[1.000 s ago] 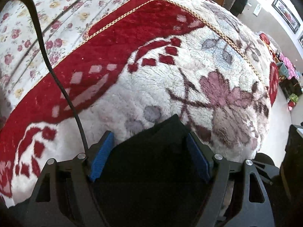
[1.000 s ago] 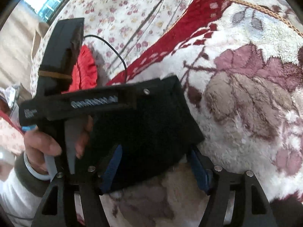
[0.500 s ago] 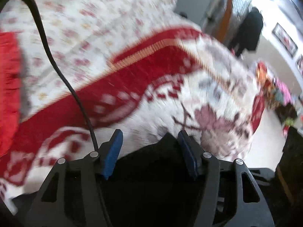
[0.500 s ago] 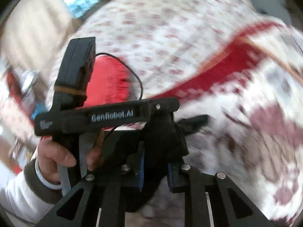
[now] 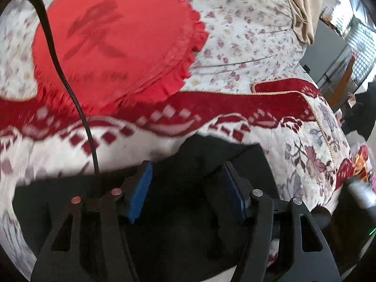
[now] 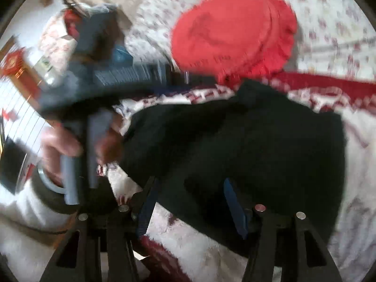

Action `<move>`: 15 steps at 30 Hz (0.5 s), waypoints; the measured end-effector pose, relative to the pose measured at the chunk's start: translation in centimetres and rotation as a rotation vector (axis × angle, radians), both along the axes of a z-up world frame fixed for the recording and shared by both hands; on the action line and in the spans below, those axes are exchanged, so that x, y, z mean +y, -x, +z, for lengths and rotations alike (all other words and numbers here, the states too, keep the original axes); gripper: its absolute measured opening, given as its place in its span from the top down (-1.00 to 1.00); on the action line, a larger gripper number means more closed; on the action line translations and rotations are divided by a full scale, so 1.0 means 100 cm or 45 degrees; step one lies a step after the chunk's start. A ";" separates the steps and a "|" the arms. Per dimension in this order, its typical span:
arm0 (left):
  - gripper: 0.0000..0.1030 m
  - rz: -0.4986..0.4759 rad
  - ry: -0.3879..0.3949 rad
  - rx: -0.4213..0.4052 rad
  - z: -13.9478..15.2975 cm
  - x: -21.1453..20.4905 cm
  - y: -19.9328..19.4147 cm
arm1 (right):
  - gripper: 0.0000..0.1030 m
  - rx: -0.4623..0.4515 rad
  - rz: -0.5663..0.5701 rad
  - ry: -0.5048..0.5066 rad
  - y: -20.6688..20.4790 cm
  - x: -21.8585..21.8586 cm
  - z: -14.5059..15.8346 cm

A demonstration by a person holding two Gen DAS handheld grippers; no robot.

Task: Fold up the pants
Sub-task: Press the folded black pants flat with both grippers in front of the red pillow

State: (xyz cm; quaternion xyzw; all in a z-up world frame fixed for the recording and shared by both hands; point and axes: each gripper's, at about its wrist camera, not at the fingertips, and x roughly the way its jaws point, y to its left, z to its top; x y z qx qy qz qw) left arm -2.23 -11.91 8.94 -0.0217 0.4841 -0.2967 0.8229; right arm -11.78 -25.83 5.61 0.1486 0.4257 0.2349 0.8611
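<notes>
The black pants lie folded on the red and white fleece blanket. In the left wrist view my left gripper has its blue pads apart, with black cloth between and under them. In the right wrist view the pants are a dark bundle in the middle. My right gripper has its pads apart over the near edge of the cloth. The left gripper's body and the hand holding it show blurred at the left of that view.
A round red frilled cushion lies on the floral bedsheet beyond the blanket, also in the right wrist view. A black cable crosses the left. The bed edge and floor clutter are at the right.
Both views have swung left, bringing the red cushion into sight. The right gripper, narrow on bunched cloth half a second ago, now has its pads wide apart. The pants lie spread flatter.
</notes>
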 end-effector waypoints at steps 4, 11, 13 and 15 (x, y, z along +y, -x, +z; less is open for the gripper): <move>-0.30 -0.008 0.003 0.010 -0.008 0.000 0.019 | -0.08 -0.091 -0.169 0.110 0.020 -0.037 0.022; -0.31 -0.018 -0.069 0.017 -0.029 -0.029 0.049 | 0.21 0.024 -0.318 0.344 -0.018 -0.046 -0.016; -0.31 0.013 -0.159 0.011 -0.039 -0.035 0.051 | 0.23 0.058 -0.331 0.439 -0.025 -0.047 -0.032; -0.31 0.037 -0.182 0.005 -0.047 -0.036 0.051 | 0.23 0.051 -0.347 0.481 -0.018 -0.052 -0.041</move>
